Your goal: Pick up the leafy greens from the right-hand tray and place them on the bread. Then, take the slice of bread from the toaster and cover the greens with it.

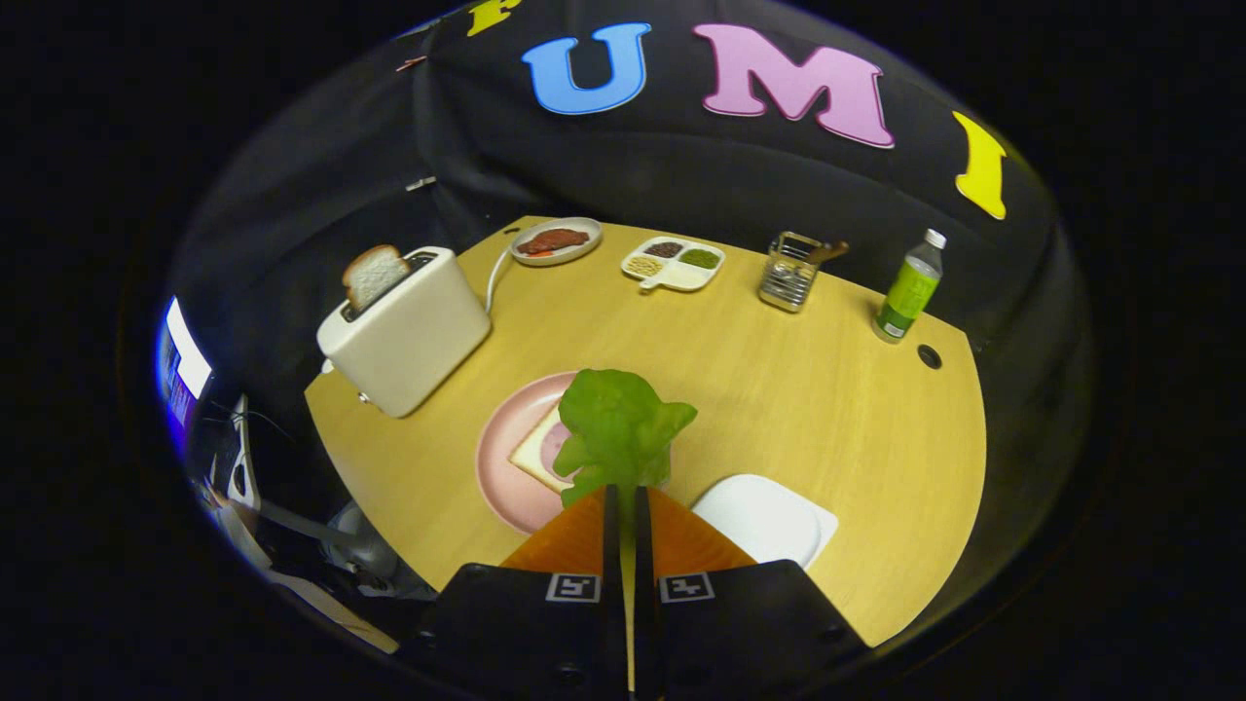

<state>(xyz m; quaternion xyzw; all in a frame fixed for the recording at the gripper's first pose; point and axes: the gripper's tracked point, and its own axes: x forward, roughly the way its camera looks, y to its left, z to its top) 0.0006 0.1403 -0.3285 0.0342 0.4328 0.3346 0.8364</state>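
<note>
My gripper [623,492] is shut on the leafy greens [618,428], whose stem is pinched between the two orange fingers [574,535]. The greens hang above the pink plate [501,477], partly hiding the bread slice [535,453] that lies on it with a slice of meat on top. A white toaster [409,331] stands beyond the plate to the left, a slice of bread [373,274] sticking up from its slot. The white tray [769,516] to the right of my fingers is bare.
At the table's far side stand a plate with meat [555,241], a divided dish of condiments [675,263], a wire utensil holder [790,271] and a green bottle [910,289]. A hole [930,356] is near the table's right edge.
</note>
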